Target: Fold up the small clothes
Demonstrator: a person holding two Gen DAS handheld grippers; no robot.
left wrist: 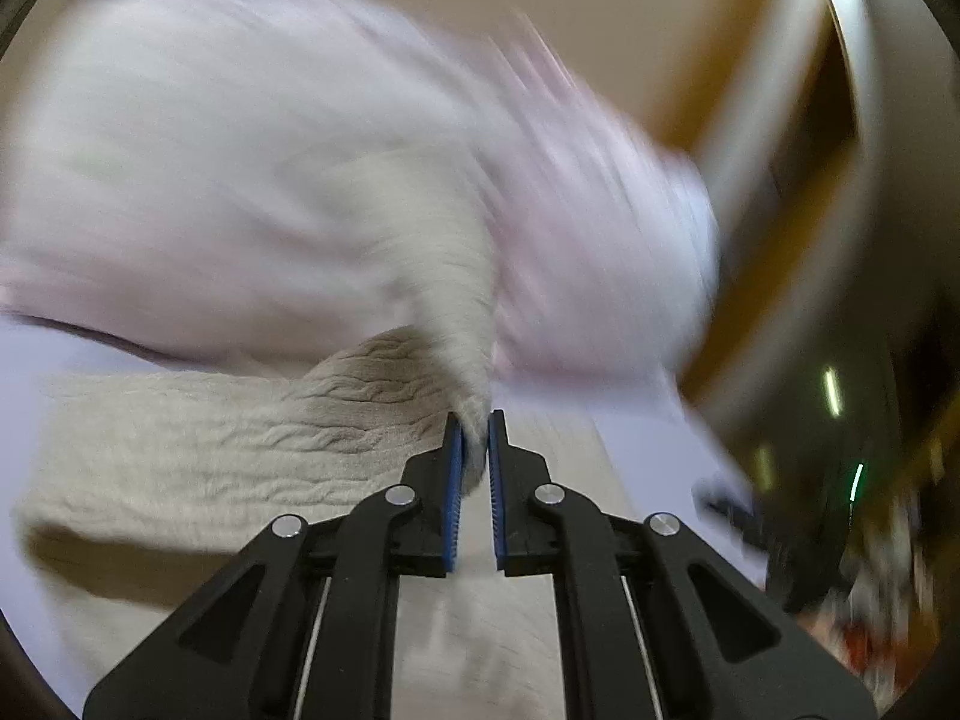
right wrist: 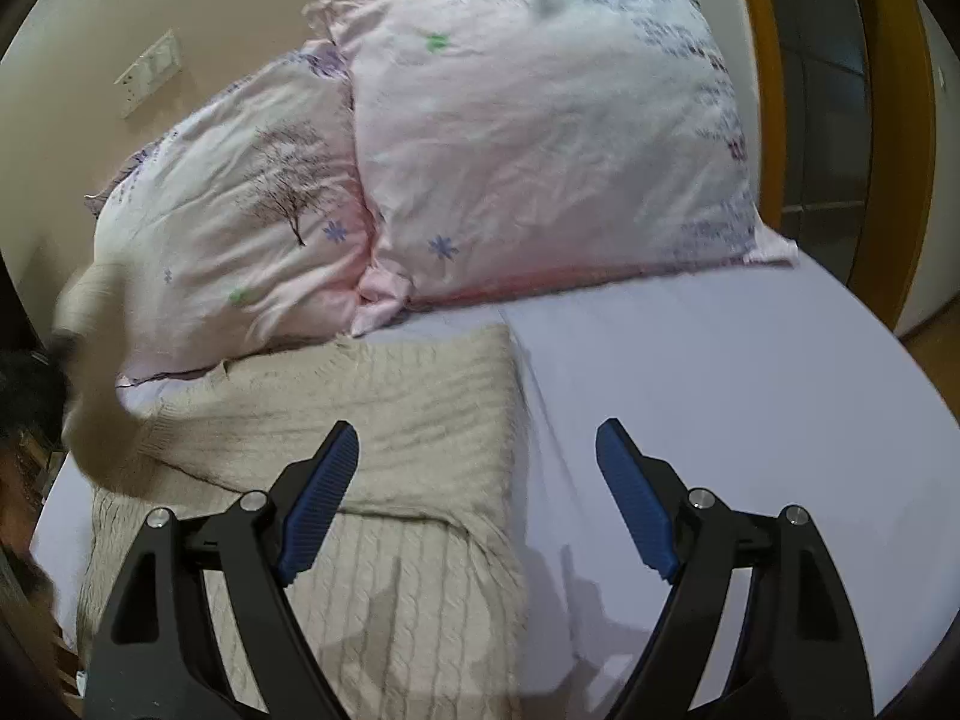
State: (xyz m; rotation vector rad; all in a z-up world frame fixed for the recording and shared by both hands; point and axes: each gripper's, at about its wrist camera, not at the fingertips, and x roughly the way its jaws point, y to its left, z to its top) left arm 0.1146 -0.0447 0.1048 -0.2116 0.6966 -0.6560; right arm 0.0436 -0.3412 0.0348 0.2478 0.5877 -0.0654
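Here, from my left wrist, my left gripper (left wrist: 475, 441) pinches a sleeve of the beige knit sweater (left wrist: 198, 450) and lifts it off the bed sheet (left wrist: 648, 426); I should lay it across the body without dragging. From my right wrist, my right gripper (right wrist: 478, 468) hovers spread wide and empty over the sweater's right edge, below the pillows (right wrist: 540, 150), ready to pin it
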